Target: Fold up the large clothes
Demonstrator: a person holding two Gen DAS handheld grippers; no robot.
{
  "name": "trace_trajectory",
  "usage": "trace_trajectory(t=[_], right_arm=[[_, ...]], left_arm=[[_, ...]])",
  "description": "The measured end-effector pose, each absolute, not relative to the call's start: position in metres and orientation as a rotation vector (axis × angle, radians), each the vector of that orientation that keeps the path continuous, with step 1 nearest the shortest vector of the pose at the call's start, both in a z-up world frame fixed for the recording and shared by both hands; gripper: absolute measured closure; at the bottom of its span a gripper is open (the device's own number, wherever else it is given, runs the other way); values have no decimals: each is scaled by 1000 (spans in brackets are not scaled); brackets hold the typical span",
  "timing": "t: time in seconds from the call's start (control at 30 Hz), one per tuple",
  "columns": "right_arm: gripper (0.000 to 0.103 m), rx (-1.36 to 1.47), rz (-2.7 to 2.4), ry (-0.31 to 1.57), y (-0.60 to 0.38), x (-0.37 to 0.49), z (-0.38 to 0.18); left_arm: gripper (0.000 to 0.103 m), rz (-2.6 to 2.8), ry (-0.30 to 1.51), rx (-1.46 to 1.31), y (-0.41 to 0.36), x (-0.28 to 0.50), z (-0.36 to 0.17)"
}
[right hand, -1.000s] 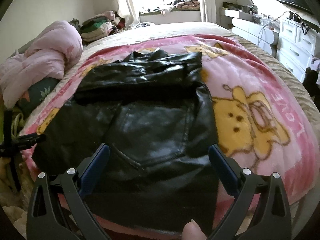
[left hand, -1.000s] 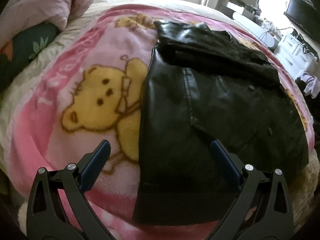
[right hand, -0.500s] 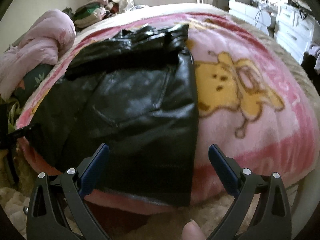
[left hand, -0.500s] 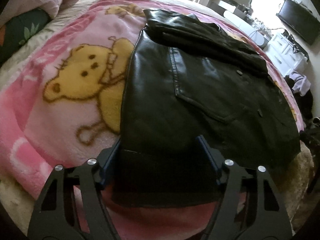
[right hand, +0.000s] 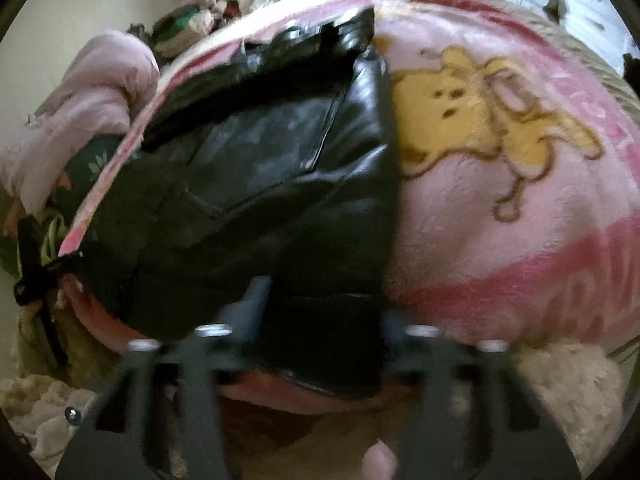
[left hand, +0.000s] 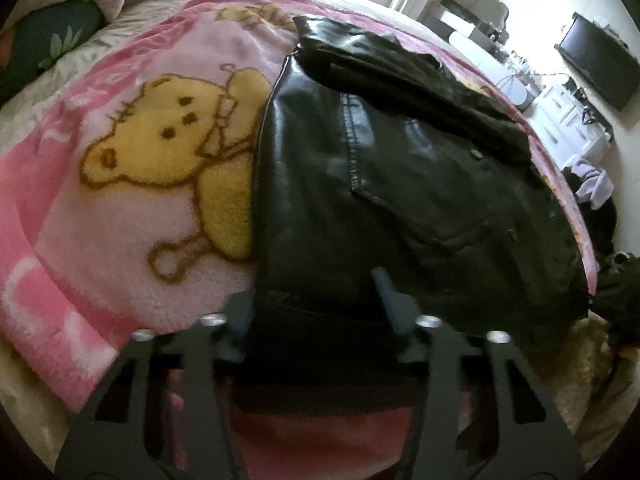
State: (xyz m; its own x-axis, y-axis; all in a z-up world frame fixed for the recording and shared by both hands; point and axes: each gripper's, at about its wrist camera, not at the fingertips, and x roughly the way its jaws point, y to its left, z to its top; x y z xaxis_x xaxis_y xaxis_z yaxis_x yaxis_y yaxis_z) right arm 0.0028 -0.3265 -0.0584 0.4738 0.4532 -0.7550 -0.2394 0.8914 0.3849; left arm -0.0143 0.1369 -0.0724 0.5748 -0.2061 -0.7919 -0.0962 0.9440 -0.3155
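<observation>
A black leather jacket (left hand: 384, 184) lies flat on a pink bear-print blanket (left hand: 120, 200), its sleeves folded across the top. My left gripper (left hand: 316, 300) is open, its fingers straddling the jacket's left bottom hem at the bed's near edge. In the right wrist view the jacket (right hand: 272, 184) fills the left half of the blanket (right hand: 500, 200). My right gripper (right hand: 324, 304) is open, its fingers either side of the jacket's right bottom hem. Neither gripper is closed on the hem.
A pink duvet (right hand: 80, 112) and a dark leaf-print pillow (left hand: 44, 48) lie at the bed's far side. White drawers (left hand: 560, 120) and a wall TV (left hand: 600, 68) stand beyond the bed. Cream bedding (right hand: 560, 392) hangs below the blanket edge.
Both grippers have dropped and moved forward to the jacket's bottom hem, and their jaws have narrowed from wide open to straddling the hem corners.
</observation>
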Motion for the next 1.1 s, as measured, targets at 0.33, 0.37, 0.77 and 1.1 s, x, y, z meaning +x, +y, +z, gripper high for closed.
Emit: trace_trajectory(t=[0.33, 0.37, 0.77, 1.1], right_arm=[[89, 264, 517, 844, -332, -41, -14], [89, 269, 526, 828, -333, -44, -7], [89, 378, 537, 601, -332, 12, 67], [91, 462, 492, 555, -334, 84, 85]], left_arm=[[91, -176, 866, -446, 147, -52, -32], [91, -184, 857, -448, 149, -54, -27], [96, -235, 678, -446, 160, 0, 45], [96, -212, 641, -486, 169, 73, 73]])
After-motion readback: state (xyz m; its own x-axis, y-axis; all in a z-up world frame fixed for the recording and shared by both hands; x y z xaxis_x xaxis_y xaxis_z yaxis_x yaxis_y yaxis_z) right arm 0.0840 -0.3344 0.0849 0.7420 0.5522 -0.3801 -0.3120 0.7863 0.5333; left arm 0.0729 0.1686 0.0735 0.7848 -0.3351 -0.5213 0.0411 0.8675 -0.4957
